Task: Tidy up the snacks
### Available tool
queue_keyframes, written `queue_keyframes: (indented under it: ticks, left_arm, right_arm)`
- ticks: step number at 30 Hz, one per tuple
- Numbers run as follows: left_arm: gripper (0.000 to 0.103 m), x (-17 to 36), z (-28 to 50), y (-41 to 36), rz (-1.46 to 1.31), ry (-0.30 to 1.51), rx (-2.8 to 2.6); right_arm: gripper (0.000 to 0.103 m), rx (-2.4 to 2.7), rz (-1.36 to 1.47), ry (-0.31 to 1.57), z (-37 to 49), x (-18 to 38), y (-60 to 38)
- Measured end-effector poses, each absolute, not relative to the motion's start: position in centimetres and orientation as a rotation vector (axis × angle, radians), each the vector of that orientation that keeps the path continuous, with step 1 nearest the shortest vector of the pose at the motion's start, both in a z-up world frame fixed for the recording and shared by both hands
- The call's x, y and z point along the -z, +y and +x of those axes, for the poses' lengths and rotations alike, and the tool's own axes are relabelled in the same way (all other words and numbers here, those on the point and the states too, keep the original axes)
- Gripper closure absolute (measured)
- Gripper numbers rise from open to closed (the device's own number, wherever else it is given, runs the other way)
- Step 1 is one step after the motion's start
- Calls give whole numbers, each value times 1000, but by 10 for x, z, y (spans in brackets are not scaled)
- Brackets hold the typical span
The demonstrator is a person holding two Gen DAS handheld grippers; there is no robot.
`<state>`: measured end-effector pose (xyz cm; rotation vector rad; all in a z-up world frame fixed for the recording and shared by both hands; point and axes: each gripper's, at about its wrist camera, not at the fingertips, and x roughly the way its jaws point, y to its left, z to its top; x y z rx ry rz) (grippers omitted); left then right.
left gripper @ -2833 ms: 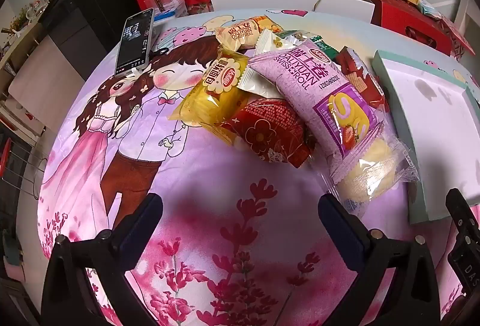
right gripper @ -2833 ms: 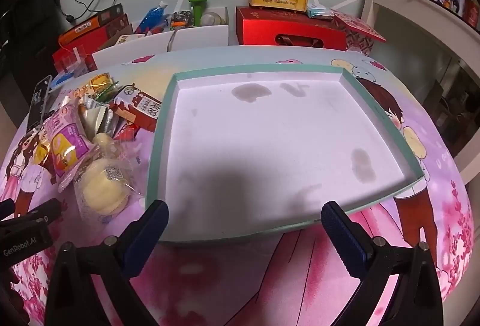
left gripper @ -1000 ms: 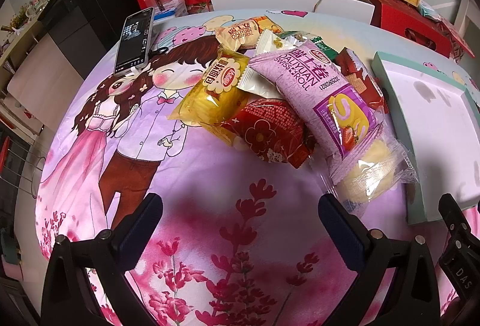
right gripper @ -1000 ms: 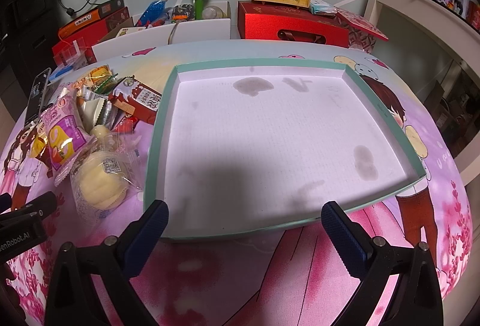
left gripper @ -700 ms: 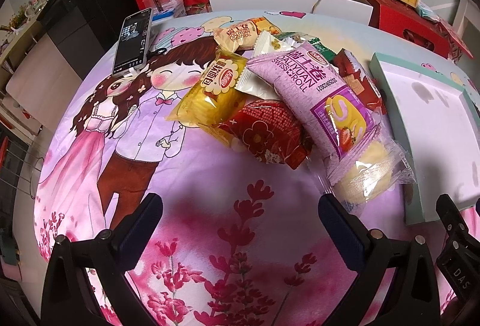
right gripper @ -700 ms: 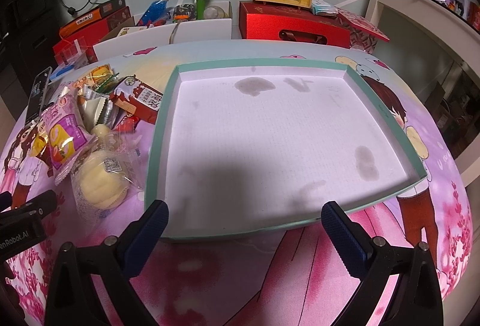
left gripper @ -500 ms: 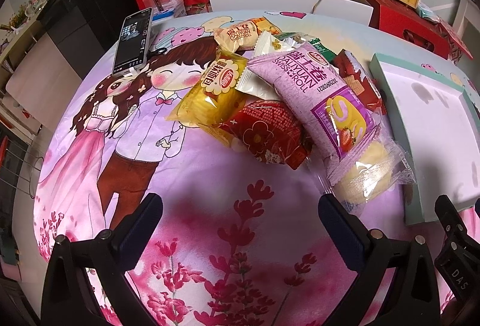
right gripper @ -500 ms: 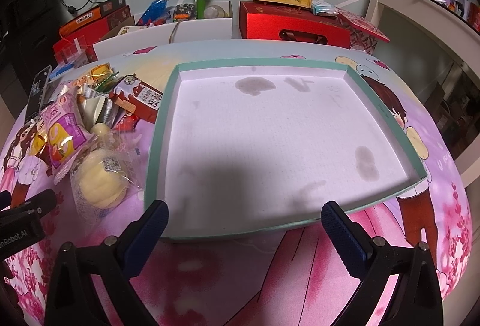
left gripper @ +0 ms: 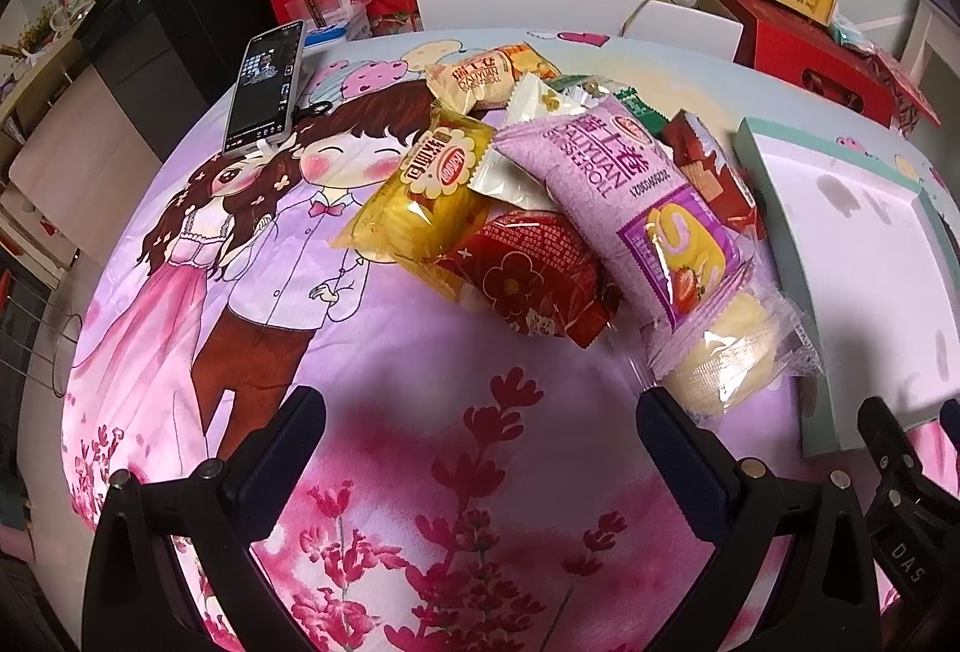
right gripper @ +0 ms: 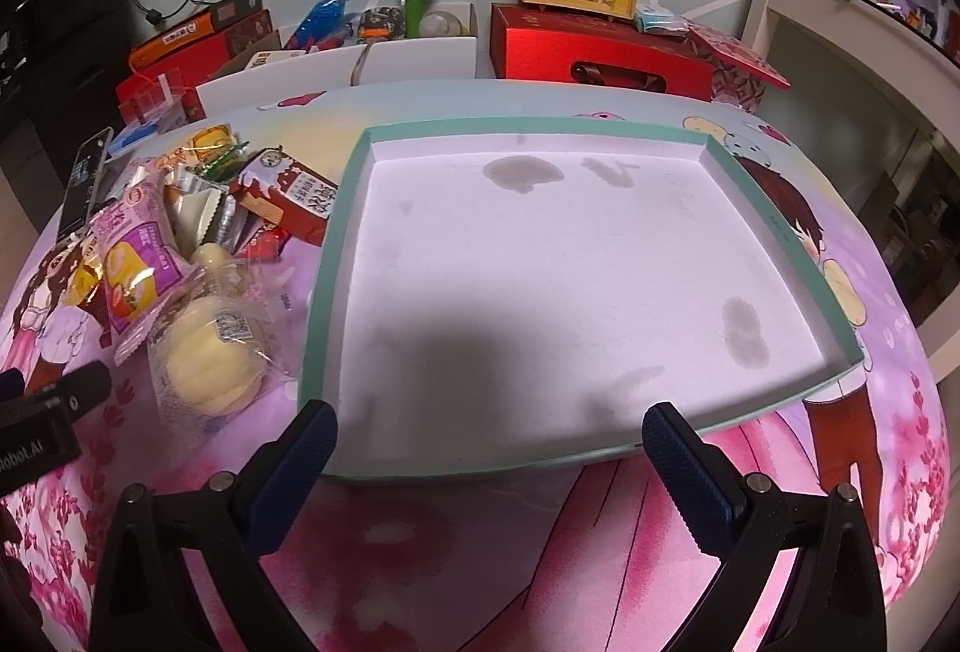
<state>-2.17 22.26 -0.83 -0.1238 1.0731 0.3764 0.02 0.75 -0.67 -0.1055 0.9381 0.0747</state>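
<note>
Little has moved since the earlier pictures: my left hand-held gripper (left gripper: 480, 412) has only drifted slightly toward the snack pile (left gripper: 540, 232), and the tray (right gripper: 336, 262) sits a touch nearer my right hand-held gripper (right gripper: 489, 427). Both stand spread and hold nothing, hovering over the worktop (left gripper: 420, 472). The snacks lie heaped toward its far edge, just left of the empty tray, so I judge sorting hasn't begun.
</note>
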Motion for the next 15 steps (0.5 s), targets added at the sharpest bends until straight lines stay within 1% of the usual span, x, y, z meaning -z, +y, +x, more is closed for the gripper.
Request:
queue_keyframes:
  ticks: [8, 12, 15]
  left_arm:
    - [0, -5, -28, 241, -195, 974, -403]
    - [0, -13, -31, 257, -249, 902, -423]
    - [0, -17, -29, 266, -275, 889, -407]
  right_arm:
    - [0, -130, -59, 837, 2, -12, 10]
    - [0, -170, -28, 811, 8, -24, 17]
    - [0, -224, -34, 823, 17, -30, 30]
